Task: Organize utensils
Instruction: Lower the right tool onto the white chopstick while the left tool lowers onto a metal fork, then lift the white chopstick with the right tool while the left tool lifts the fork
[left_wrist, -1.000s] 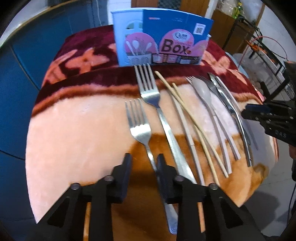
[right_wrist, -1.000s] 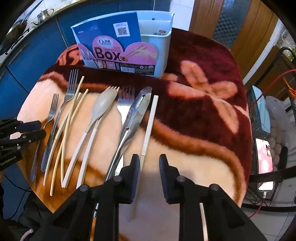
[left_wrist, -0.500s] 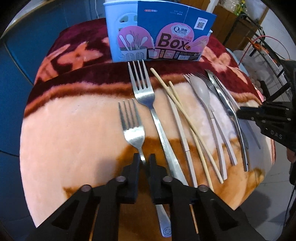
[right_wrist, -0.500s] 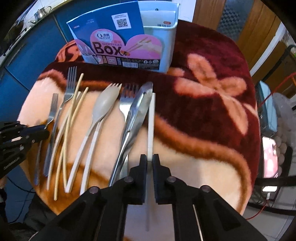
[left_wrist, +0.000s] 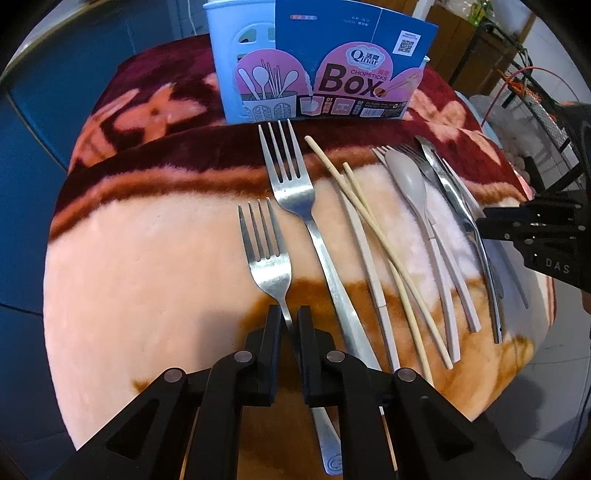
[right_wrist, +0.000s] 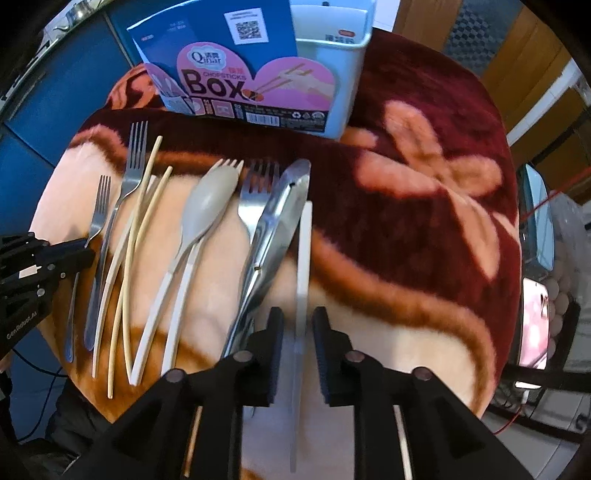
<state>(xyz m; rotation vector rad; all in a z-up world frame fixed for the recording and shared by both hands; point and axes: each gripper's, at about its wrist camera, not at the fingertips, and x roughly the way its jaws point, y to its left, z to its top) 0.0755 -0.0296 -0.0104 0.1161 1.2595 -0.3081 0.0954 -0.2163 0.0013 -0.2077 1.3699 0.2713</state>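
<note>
Left hand-held gripper (left_wrist: 289, 319) clenched on small fork (left_wrist: 266, 254) handle. Right hand-held gripper (right_wrist: 298, 321) released, fingers straddling white chopstick (right_wrist: 303, 258) without touching, beside steel tongs (right_wrist: 275, 229).

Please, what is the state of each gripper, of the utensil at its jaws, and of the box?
left gripper, jaws shut on handle of small fork
small fork, held by its handle
right gripper, jaws open around white chopstick
white chopstick, between the jaws, not gripped
box, upright behind the utensils
</note>
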